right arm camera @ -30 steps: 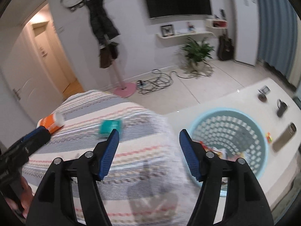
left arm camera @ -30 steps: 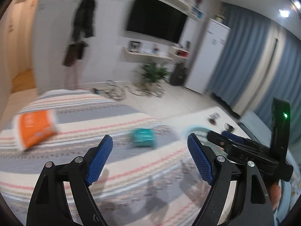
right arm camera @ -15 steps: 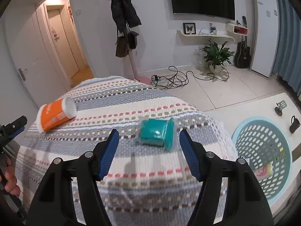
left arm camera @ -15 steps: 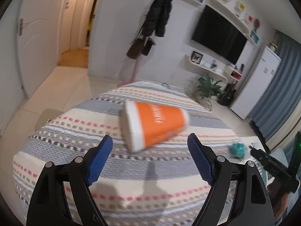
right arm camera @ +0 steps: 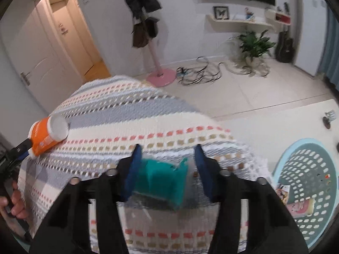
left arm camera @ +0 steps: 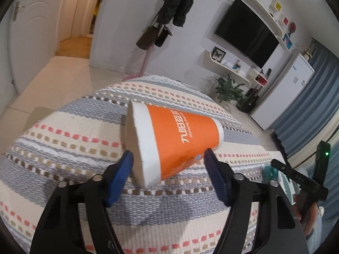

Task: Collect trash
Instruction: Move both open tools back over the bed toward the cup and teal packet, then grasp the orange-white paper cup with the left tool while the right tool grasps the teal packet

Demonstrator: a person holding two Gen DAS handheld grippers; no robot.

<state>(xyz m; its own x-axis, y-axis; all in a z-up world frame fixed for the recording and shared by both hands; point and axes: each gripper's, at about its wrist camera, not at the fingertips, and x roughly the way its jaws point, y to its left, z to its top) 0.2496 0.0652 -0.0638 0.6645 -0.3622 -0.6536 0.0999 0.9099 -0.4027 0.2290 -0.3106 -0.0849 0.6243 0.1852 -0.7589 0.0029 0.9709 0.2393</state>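
We see a round table draped in a striped woven cloth [left arm camera: 63,148], with two pieces of trash lying on it.

From the left wrist camera, an orange paper cup [left arm camera: 173,146] with a white rim lies on its side on the cloth, its open mouth turned toward the camera's left. The left gripper [left arm camera: 169,182] has its blue fingers [left arm camera: 119,180] on either side of the cup. Its jaws are closing, with the cup between them; the left pad sits right at the rim, but we cannot tell whether either pad is pressing yet. At the right edge of this view, the other tool and a bit of teal appear.

From the right wrist camera, a teal packet [right arm camera: 161,182] lies on the cloth near the table edge. The right gripper [right arm camera: 168,173] straddles it, jaws closing. The left pad looks to touch the packet, while a gap shows before the right pad, so it is not yet clamped. The picture is blurred here.

In this same view the cup [right arm camera: 47,135] lies far to the left, with the left tool's tip beside it and a hand [right arm camera: 12,201] below. A pale blue perforated basket [right arm camera: 281,169] stands on the floor to the right, with a few scraps inside.
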